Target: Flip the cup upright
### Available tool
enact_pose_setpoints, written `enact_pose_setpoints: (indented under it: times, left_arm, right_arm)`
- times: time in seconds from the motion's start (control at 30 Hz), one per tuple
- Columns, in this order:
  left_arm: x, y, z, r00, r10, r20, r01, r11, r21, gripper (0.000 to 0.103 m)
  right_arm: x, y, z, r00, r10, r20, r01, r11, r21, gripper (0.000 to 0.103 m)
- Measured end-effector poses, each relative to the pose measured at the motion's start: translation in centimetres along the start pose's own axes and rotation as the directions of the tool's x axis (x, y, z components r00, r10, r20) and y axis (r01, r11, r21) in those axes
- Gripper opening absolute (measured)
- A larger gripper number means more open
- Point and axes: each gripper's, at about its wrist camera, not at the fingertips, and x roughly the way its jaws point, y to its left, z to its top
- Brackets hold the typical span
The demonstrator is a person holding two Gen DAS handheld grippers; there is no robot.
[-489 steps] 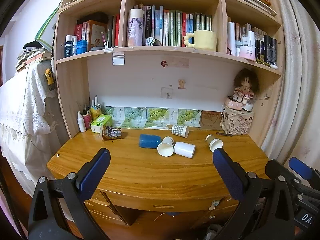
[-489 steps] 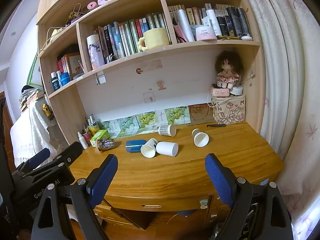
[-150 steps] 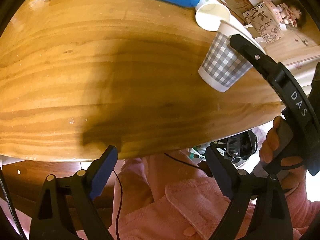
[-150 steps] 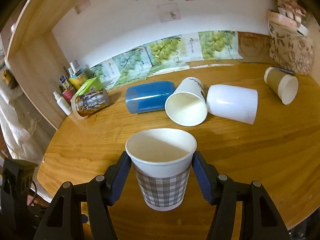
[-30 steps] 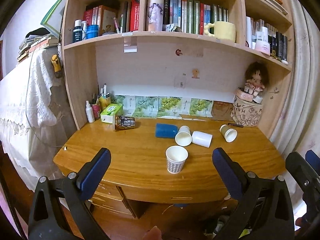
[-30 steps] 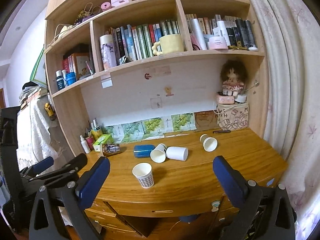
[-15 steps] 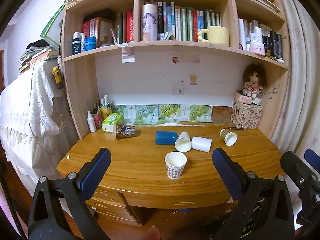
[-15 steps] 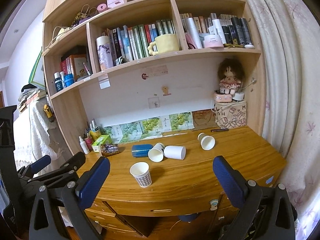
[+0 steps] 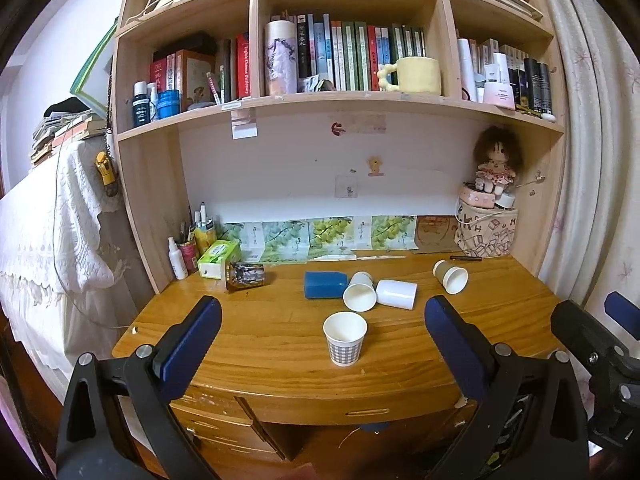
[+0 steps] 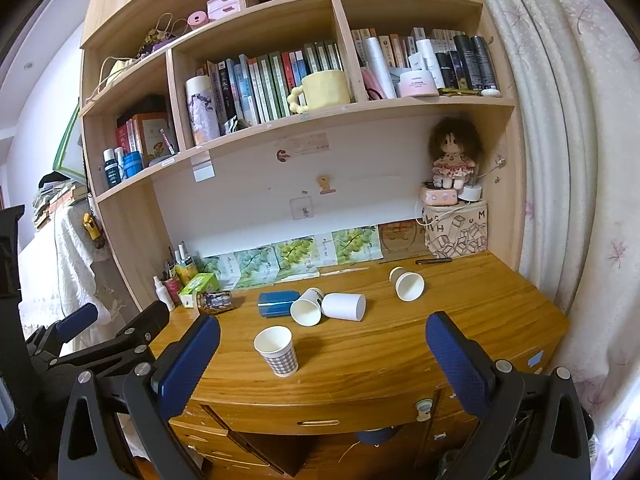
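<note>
Grey-checked paper cup [image 9: 345,338]: now released, upright near counter [image 9: 248,336] front edge. Left gripper [image 9: 320,344], right gripper [image 10: 320,346]: withdrawn, wide open, empty. Flip apparently complete.

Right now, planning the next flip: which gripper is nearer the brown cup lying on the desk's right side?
Right. The right gripper has the brown cup just right of straight ahead; the left gripper is held further left.

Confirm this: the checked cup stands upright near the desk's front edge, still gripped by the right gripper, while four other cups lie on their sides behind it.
Not quite. The checked cup stands free; the right gripper is open and holds nothing, as the right wrist view shows. The rest is right.
</note>
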Motion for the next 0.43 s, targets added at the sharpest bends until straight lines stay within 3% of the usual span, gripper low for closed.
enact_pose_setpoints:
  times: [0.43]
  left_arm:
    - [0.28,-0.38,0.14,1.0,-0.002,-0.007,0.002,1.0,0.01,0.102]
  right_arm:
    - [0.22,-0.29,0.07,1.0,-0.006,-0.006,0.006,1.0,0.008,0.103]
